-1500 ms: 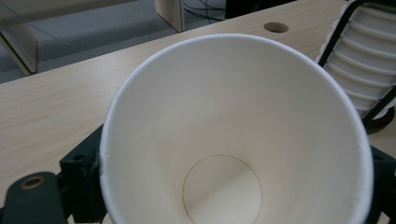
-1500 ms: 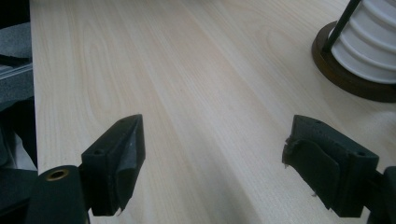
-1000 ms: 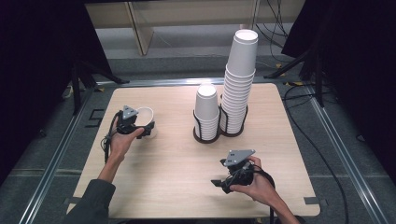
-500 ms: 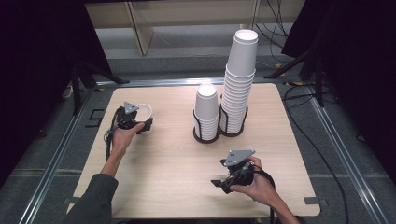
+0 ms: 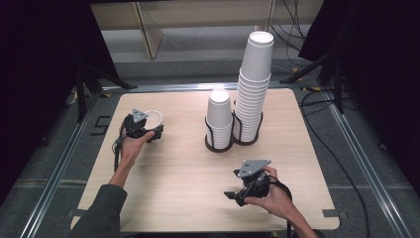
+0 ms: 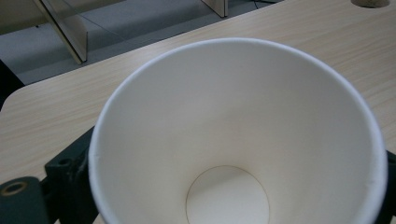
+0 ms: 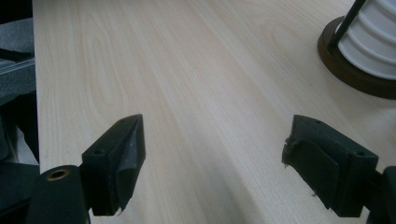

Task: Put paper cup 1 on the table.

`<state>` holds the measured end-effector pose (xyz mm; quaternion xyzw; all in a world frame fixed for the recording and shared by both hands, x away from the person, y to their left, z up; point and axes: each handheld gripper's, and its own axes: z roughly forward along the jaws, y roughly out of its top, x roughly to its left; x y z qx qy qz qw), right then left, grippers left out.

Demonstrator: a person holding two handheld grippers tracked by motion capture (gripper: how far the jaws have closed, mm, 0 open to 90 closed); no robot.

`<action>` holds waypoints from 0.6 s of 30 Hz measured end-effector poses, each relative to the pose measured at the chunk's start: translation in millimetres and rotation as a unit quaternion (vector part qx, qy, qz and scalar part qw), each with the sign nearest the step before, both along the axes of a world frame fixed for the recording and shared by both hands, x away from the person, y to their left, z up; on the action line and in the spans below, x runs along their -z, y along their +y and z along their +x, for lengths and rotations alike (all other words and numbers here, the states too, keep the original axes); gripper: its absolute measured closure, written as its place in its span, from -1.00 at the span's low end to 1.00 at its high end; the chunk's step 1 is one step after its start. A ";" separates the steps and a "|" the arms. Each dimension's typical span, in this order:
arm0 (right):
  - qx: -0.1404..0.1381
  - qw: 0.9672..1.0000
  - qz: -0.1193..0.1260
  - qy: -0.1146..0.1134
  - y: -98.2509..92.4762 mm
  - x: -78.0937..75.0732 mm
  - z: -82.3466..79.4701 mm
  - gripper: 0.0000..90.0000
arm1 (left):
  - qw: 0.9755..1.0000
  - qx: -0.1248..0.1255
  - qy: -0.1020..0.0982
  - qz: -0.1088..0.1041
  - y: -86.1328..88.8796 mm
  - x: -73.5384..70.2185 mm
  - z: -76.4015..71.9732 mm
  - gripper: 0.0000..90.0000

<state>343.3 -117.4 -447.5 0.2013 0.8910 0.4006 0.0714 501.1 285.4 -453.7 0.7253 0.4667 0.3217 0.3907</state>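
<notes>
From the high view, our left gripper (image 5: 154, 130) sits at the wooden table's (image 5: 173, 183) nine o'clock, its jaws having just been opening around the white paper cup (image 5: 152, 117). In the left gripper view the cup (image 6: 238, 135) stands upright between loosened jaws, apparently released. In the right gripper view, our right gripper (image 7: 212, 163) gapes empty.

Matt white paper cup (image 6: 238, 135); pale wood-grain table (image 5: 178, 173), smooth

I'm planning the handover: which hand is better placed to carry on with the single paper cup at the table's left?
Left. The left gripper has the paper cup between its jaws, which have just been opening. The right gripper hangs open over bare table, nearer the cup stacks.
</notes>
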 end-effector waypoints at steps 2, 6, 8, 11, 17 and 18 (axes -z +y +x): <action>0.000 1.000 0.000 -0.001 -0.3 0.0 -0.1 -0.55 | 1.000 -0.002 -0.001 -0.001 1.0 0.7 -0.9 -0.85; -0.003 1.000 0.000 -0.002 -0.2 -0.3 -0.9 -0.55 | 1.000 0.002 -0.004 -0.012 3.1 5.1 -2.6 -0.81; -0.005 1.000 0.002 0.001 -0.1 -0.1 -1.0 -0.55 | 1.000 0.001 -0.004 -0.014 5.2 8.9 -3.6 -0.78; -0.004 1.000 0.001 0.002 -0.1 0.0 -1.2 -0.55 | 1.000 -0.001 -0.005 -0.015 8.1 12.9 -6.2 -0.75; -0.006 1.000 -0.004 -0.003 -0.2 -0.4 -1.2 -0.55 | 1.000 0.000 -0.004 -0.023 13.0 17.1 -10.2 -0.72; -0.006 1.000 -0.004 -0.003 -0.2 -0.3 -1.3 -0.55 | 1.000 -0.001 -0.003 -0.020 13.0 17.0 -11.5 -0.71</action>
